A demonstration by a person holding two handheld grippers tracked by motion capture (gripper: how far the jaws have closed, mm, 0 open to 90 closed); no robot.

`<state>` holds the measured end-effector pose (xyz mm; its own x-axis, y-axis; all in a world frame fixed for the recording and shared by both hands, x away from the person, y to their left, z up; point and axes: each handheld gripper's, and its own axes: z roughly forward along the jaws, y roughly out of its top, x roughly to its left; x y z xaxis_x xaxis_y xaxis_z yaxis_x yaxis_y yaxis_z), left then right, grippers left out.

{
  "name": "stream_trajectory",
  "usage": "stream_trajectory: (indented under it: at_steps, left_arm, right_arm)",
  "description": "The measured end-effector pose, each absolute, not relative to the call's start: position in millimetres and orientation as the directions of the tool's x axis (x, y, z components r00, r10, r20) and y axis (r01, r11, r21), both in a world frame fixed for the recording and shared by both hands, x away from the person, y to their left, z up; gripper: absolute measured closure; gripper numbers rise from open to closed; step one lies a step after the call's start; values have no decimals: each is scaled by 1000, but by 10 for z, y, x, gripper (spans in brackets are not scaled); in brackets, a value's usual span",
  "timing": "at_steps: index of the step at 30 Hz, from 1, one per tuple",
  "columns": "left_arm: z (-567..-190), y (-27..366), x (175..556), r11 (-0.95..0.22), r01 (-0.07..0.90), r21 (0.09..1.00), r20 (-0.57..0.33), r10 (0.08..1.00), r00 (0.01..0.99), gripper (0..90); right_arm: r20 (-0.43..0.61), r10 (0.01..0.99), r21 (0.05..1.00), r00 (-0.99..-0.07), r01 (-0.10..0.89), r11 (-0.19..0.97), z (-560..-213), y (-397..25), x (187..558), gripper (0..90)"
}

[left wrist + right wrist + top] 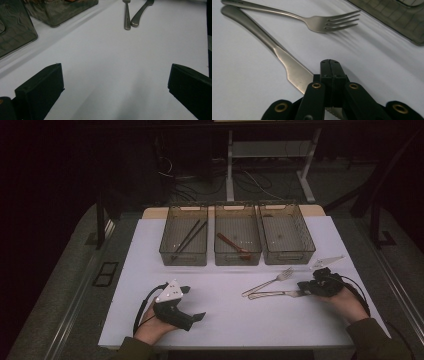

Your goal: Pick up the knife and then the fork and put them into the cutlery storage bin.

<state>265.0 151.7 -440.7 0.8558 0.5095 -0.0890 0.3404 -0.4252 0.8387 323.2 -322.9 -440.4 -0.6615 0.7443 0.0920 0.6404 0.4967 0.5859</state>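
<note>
My right gripper [330, 65] has its jaws squeezed tight together on the blade of the knife [287, 63], which lies flat on the white table [225, 315]. My left gripper [192, 304] has its jaws spread wide with nothing between them, and it rests low at about 7 o'clock on the table. The knife sits at about 4 o'clock, with its handle pointing toward the middle. The fork [270, 281] lies just beside it, and their handle ends almost touch. At 12 o'clock three see-through bins stand in a row. The left bin [184, 240] holds dark chopsticks [189, 239]. The middle bin [238, 240] holds a brown spoon [234, 246]. The right bin [287, 239] stands near the fork's prongs.
</note>
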Motion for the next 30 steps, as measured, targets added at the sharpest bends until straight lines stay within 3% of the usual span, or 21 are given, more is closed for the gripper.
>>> stream_trajectory:
  at_steps: [30]
  left_arm:
    - [-4404,1520,2637,-423,338,841,-88,509,856,0]
  right_arm:
    - [125,647,497,-752,612,615,-4342,-3179,2839,890]
